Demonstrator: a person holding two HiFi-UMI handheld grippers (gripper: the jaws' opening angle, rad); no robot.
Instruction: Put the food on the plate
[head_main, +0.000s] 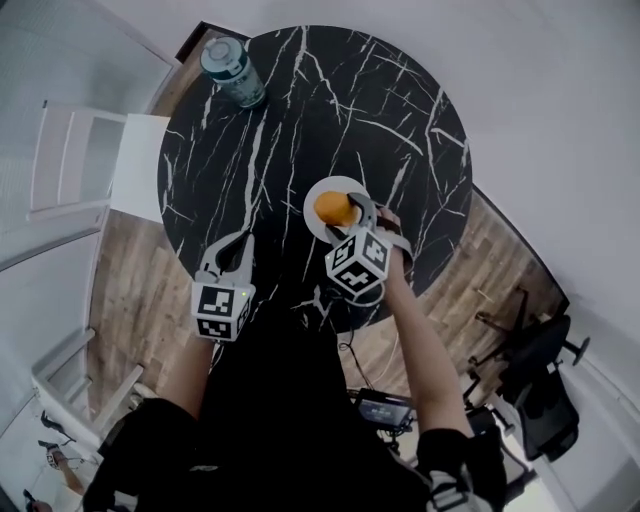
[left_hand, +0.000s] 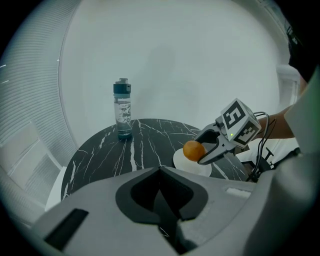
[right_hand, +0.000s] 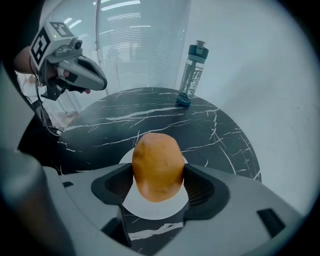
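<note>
Right hand-held gripper (right_hand: 158, 186) grips food (right_hand: 157, 162) over plate (right_hand: 152, 209)

My head camera looks steeply down on the marble table (head_main: 390, 110). Both gripper cameras ride low, facing across it, and all three views share the white plate (head_main: 322, 188).

Round black marble tabletop (head_main: 340, 100) bare upper centre and right, clear teal-capped water bottle (head_main: 232, 70) upright upper left, white round plate (head_main: 335, 185) mid-frame.
</note>
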